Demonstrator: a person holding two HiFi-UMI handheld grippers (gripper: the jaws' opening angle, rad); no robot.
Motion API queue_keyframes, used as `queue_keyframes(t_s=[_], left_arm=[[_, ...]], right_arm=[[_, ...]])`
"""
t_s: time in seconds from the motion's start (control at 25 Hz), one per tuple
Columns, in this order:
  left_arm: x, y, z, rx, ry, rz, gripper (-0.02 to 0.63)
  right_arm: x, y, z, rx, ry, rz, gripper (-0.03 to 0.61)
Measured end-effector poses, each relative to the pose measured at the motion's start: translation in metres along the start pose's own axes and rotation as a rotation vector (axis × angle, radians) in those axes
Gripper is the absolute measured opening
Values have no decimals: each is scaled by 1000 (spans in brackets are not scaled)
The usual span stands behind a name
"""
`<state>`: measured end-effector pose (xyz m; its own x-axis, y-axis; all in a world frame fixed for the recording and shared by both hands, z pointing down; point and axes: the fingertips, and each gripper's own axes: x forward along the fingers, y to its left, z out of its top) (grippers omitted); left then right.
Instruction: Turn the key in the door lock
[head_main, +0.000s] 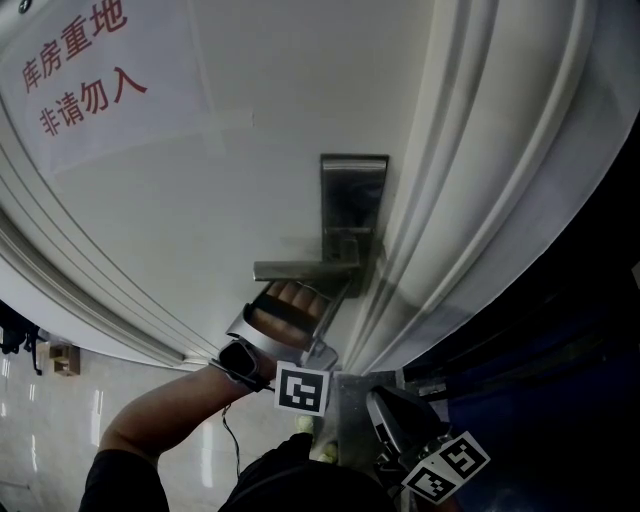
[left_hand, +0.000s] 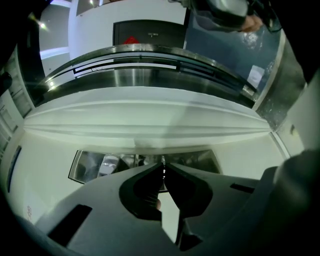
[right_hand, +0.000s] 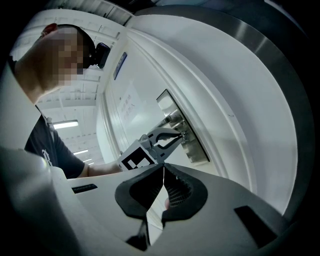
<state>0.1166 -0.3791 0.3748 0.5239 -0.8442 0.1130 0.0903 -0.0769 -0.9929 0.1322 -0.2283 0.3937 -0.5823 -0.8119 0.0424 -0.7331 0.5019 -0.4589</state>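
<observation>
Brushed-steel lock plate (head_main: 352, 200) on white door (head_main: 250, 150), left gripper (head_main: 340, 290) clenched on small metal key (right_hand: 186, 133) under plate's lever handle (head_main: 300, 268), right gripper (right_hand: 163, 170) clamped empty below plate, red-lettered notice (head_main: 85, 75) upper-left.

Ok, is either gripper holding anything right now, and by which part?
The left gripper is shut at the lock plate, its tips apparently pinching the key by its head, though the key is barely visible. The right gripper is shut on nothing.

Dark sleeve (head_main: 125, 485), grey gripper (left_hand: 163, 165)
</observation>
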Motion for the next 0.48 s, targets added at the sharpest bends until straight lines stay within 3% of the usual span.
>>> queue_keyframes(t_s=[0.24, 0.48], left_arm=[[2, -1, -1, -9, 0, 18, 12], [-8, -3, 1, -62, -11, 17, 66]], right_arm=[[0, 3, 1, -5, -2, 13, 12], [0, 10, 0, -19, -1, 28, 12]])
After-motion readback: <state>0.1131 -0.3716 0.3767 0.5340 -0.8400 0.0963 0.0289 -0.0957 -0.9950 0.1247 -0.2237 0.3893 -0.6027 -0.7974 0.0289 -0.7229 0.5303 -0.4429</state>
